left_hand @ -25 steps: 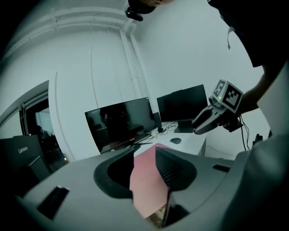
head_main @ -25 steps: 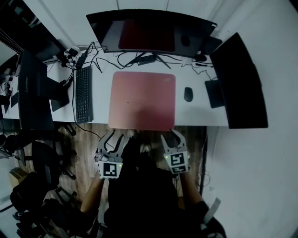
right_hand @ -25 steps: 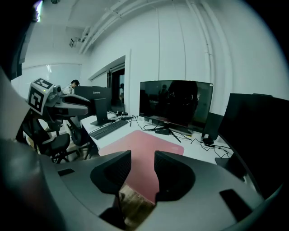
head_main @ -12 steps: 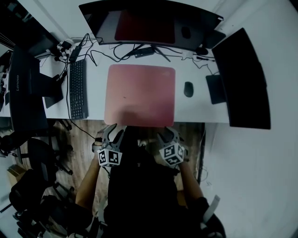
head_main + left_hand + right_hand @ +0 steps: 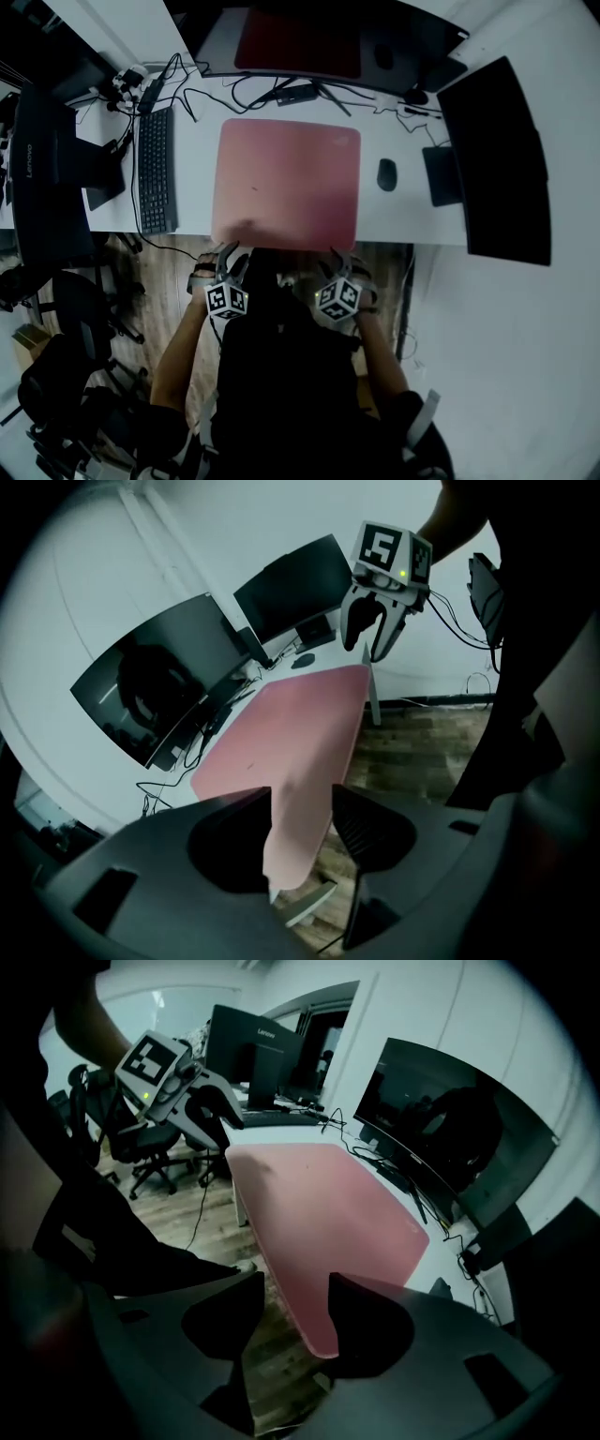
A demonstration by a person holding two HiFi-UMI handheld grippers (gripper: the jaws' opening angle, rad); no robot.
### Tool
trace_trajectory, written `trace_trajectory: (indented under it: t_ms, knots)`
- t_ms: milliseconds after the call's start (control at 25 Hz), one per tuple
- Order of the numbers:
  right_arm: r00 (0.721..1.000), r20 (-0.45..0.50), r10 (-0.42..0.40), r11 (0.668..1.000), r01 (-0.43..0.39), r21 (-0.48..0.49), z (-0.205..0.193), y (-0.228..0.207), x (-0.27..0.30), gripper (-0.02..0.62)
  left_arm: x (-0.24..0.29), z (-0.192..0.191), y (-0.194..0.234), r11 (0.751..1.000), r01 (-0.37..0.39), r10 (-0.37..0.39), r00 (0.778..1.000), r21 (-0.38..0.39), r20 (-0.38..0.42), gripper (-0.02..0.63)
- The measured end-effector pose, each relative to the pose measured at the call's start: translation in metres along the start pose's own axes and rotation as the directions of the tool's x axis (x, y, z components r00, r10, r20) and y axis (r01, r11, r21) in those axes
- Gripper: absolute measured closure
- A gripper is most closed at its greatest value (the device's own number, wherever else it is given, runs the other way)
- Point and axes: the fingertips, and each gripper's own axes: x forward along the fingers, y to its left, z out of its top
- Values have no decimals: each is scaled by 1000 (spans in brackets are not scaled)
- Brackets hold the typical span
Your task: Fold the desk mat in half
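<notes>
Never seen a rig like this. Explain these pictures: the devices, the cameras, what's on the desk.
A person at a white desk holds a two-jaw clamp in each hand: the left gripper and the right gripper. The top-down picture comes from a camera on the person's head; the other two come from cameras riding on each gripper, looking along its jaws. On the desk lie a pink desk mat, a keyboard and a mouse, with monitors behind. Nothing is held: both pairs of jaws have just been opening and stand apart, a near corner of the mat showing in each gap, unpinched.
</notes>
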Motion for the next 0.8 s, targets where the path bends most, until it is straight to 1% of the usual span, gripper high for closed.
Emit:
trace_trajectory:
  t_ms: [80,280,400,480,600,680,800]
  knots:
    - [999,-32,-20,999,19,-37,-7,0,8,400,9,-14,-5,1000,9,-8,999,26,-45,403]
    - [995,-89,-33,997,26,-79,-22,6,30,397,26,-35,-12,992,19,-4,992,122,-127,395]
    - [991,-112,-75,988,58,-142,-26,5,41,394,33,-42,-18,986,32,-6,987,163,-161,387]
    - [989,-121,-90,983,68,-171,-26,6,48,390,35,-43,-17,984,36,-5,984,174,-178,385]
    - [986,-129,-107,973,77,-218,-28,8,59,387,42,-47,-17,986,36,-3,979,160,-202,382]
    - [981,-130,-143,962,107,-252,-32,8,67,387,48,-52,-19,987,35,0,976,158,-217,382]
    - [974,-132,-183,952,142,-271,-34,6,77,387,53,-57,-17,986,28,11,973,165,-232,382]
